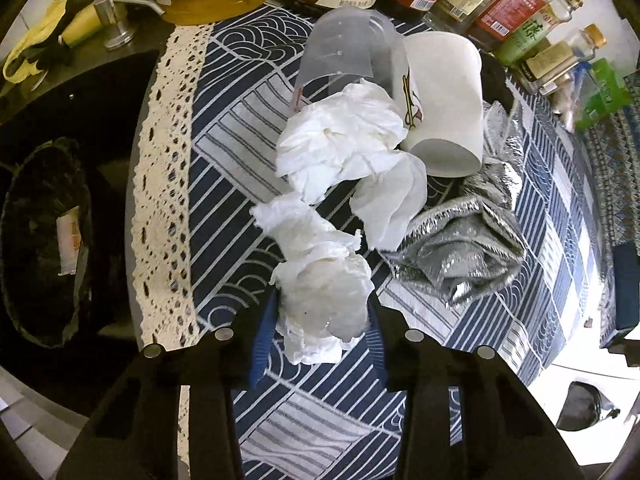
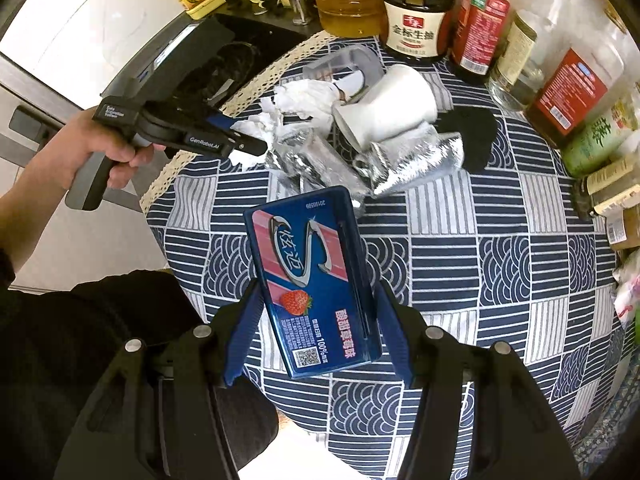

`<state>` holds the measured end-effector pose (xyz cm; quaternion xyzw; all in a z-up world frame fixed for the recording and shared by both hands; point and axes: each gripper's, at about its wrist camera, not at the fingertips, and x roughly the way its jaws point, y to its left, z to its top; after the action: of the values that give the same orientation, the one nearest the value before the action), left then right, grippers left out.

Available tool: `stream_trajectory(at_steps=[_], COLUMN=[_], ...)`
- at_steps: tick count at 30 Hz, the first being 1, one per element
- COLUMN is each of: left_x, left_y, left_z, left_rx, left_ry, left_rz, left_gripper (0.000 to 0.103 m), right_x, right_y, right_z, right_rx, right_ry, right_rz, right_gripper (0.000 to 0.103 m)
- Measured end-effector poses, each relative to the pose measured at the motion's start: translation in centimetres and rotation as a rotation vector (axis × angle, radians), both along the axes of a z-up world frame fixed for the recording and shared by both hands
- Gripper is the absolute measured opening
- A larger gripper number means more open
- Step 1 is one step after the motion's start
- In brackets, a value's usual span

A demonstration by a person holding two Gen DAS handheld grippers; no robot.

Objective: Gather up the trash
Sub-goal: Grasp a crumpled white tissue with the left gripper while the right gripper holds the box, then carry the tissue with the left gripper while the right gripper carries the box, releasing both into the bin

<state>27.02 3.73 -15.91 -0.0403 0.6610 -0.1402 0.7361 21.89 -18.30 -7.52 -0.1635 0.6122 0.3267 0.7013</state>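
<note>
In the left wrist view a crumpled white tissue (image 1: 320, 300) sits between the blue fingers of my left gripper (image 1: 322, 312), which is shut on it just above the patterned tablecloth (image 1: 224, 184). From the right wrist view the same left gripper (image 2: 250, 148) pinches that tissue (image 2: 250, 128) at the edge of the trash pile. My right gripper (image 2: 318, 292) is shut on a blue strawberry gum box (image 2: 316, 276), held above the cloth. Lying in the pile are another tissue wad (image 1: 340, 140), a clear plastic cup (image 1: 340, 48), a white paper cup (image 1: 440, 108) and a silver foil bag (image 1: 452, 256).
A black bag-lined bin (image 1: 40, 300) stands below the table's left edge, with a wrapper inside. Sauce and oil bottles (image 2: 416, 12) line the table's far and right sides. A black round pad (image 2: 472, 136) lies behind the foil. A hand (image 2: 100, 148) holds the left gripper's handle.
</note>
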Motion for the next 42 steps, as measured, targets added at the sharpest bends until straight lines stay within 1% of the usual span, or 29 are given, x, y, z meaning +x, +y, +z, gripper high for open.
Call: stream_trajectory(at_steps=[3, 9, 15, 26, 35, 40, 42], left_x=[-0.4, -1.2, -2.3, -3.8, -3.6, -2.8, -2.5], left_y=[1.1, 4.7, 8.8, 18.9, 26.4, 30.2, 31.1], left_z=[0.8, 2.7, 4.1, 5.5, 6.3, 6.6, 6.5], left_rx=[-0.012, -0.045, -0.067, -0.079, -0.082, -0.089, -0.085], left_ry=[-0.013, -0.052, -0.086, -0.128, -0.146, -0.157, -0.161], left_rz=[0.006, 0.039, 0.078, 0.151, 0.19, 0.205, 0.201], left_gripper=[0.038, 0.038, 0.038, 0.038, 0.038, 0.038, 0.038], right_x=[0.3, 0.9, 1.6, 3.4, 6.2, 8.9, 10.0], right_y=[1.6, 5.9, 11.7, 23.1, 32.5, 36.8, 38.5], right_z=[0.3, 0.8, 0.8, -0.3, -2.1, -2.7, -3.1], right_rx=[-0.006, -0.016, -0.027, -0.033, -0.036, -0.037, -0.036], right_ry=[-0.007, -0.02, -0.025, -0.021, 0.014, 0.027, 0.028], right_rz=[0.006, 0.038, 0.087, 0.155, 0.167, 0.179, 0.182], right_gripper=[0.057, 0.057, 0.057, 0.057, 0.057, 0.057, 0.057])
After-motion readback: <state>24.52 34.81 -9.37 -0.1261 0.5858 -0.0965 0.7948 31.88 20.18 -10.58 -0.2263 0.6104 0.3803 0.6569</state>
